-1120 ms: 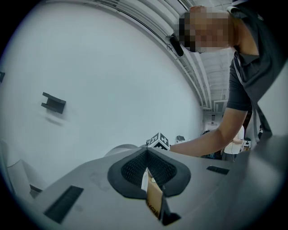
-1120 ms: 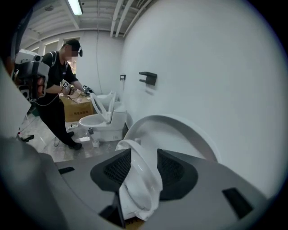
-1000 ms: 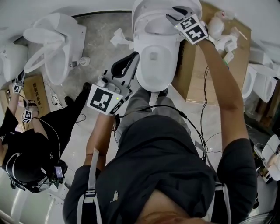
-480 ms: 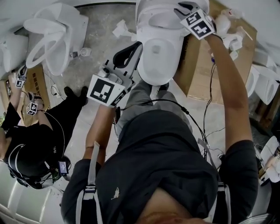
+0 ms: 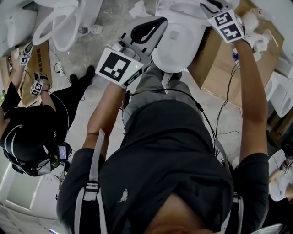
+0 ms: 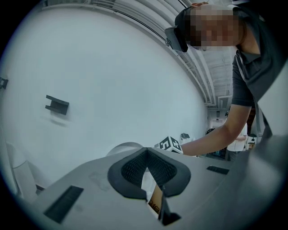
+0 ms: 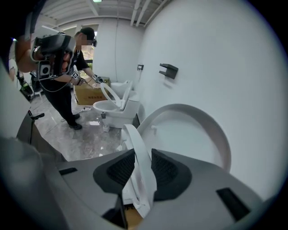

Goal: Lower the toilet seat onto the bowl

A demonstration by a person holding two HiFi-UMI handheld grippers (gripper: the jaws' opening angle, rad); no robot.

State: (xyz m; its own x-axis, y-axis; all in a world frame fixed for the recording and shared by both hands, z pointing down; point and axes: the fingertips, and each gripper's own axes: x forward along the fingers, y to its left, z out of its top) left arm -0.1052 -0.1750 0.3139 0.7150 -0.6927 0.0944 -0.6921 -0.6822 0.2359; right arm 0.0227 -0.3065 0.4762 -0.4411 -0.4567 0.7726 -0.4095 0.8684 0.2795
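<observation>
A white toilet bowl (image 5: 176, 48) stands at the top of the head view, its seat (image 5: 183, 10) raised near the frame's edge. My right gripper (image 5: 208, 5) reaches the seat's top rim. In the right gripper view the seat ring (image 7: 137, 173) stands on edge between the pads of my right gripper (image 7: 135, 157). Those jaws have just been closing and now press on it. The lid (image 7: 193, 130) leans against the wall behind. My left gripper (image 5: 161, 20) hovers left of the bowl, shut on nothing, and its tips (image 6: 146, 152) meet.
A second toilet (image 5: 64, 23) stands at the upper left, with another person in black (image 5: 32, 132) near it. A cardboard box (image 5: 224, 68) sits right of the bowl. Cables hang along my body. A dark bracket (image 7: 168, 69) is fixed on the white wall.
The head view has swung, so the toilet now sits higher and further right in the picture. My right gripper has shifted a little along the seat's rim. The left gripper keeps about its place.
</observation>
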